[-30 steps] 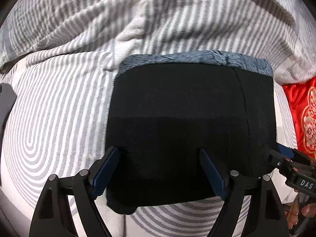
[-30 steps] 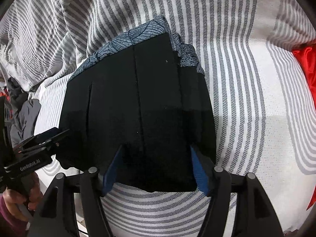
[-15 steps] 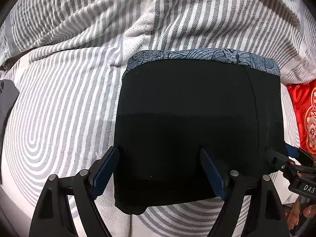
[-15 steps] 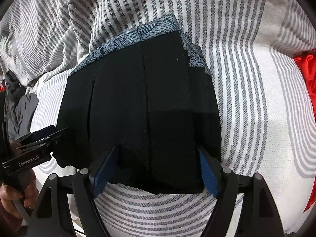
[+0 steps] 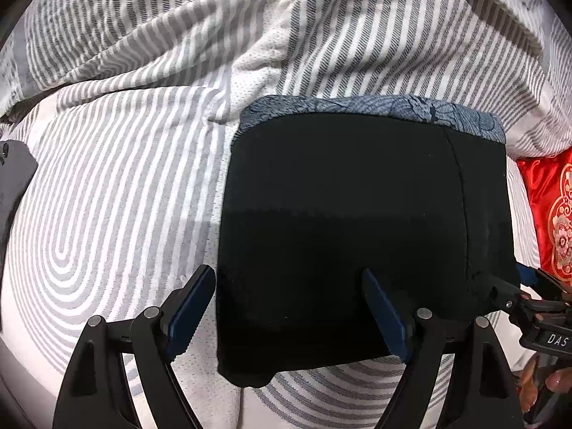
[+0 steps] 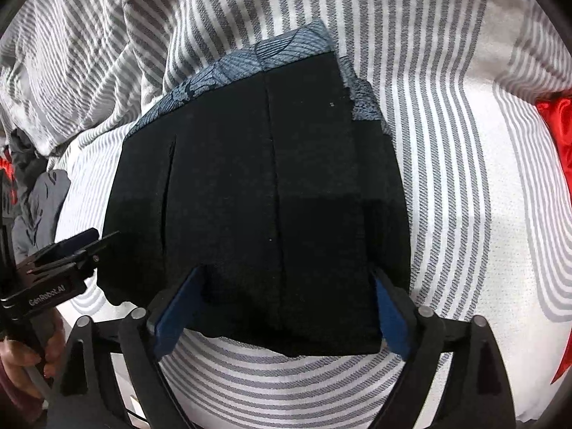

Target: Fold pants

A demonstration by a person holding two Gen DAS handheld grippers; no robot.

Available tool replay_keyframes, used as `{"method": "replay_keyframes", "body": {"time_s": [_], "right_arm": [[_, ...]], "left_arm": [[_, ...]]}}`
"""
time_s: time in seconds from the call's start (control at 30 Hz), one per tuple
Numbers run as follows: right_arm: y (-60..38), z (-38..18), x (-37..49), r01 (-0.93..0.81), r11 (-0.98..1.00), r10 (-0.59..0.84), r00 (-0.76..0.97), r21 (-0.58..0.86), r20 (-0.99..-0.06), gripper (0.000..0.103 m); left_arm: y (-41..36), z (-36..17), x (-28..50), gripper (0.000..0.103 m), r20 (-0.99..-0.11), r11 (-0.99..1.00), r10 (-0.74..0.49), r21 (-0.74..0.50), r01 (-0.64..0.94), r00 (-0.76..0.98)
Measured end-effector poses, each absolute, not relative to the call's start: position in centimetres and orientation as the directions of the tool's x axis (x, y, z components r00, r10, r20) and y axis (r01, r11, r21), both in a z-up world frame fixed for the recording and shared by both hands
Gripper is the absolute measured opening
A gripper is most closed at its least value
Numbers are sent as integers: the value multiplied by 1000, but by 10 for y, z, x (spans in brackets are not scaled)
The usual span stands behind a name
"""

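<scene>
The black pants (image 5: 357,221) lie folded into a compact rectangle on the striped bed, with a blue patterned band (image 5: 375,111) along the far edge. They also show in the right wrist view (image 6: 257,193). My left gripper (image 5: 289,307) is open, its fingers spread over the near left part of the pants. My right gripper (image 6: 282,304) is open over the near right part. Each gripper shows at the edge of the other's view: the right one (image 5: 529,296) and the left one (image 6: 68,254).
The grey-and-white striped bedding (image 5: 118,193) is rumpled at the far side. A red embroidered cushion (image 5: 550,214) lies to the right of the pants. Grey clothing (image 6: 39,200) lies at the left.
Both grippers have drawn back slightly from the pants and stay open. The folded pants have not moved.
</scene>
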State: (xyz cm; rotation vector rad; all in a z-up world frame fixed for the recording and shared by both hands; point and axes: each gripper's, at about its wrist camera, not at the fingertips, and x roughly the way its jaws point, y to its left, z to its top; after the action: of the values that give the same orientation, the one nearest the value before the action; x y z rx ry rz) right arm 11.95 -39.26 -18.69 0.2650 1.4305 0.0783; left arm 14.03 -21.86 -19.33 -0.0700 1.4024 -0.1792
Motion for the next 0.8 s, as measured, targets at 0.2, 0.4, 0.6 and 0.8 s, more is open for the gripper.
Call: {"method": "replay_keyframes", "body": {"time_s": [0.2,0.4,0.6,0.8], "right_arm": [[-375,-192,122,37,984,168,105,173,-980,103],[-374,-194,122,13,985,171,101,173,-980,103],[-373,-195,123,6,985,171,102,172,-980,103],[-382,-181,119,53,975,205,135,214,-969,103]], "left_arm": [[-207,-193,141,85,-976,986,-155,-144,78,156],[-197,-190,146,85,-974,988,-148,-140,57,169],[-186,-186,155,85,-974,989,-144,-138,47,175],[-189,-186,156,85,-973,989,-149,-144,44,174]]}}
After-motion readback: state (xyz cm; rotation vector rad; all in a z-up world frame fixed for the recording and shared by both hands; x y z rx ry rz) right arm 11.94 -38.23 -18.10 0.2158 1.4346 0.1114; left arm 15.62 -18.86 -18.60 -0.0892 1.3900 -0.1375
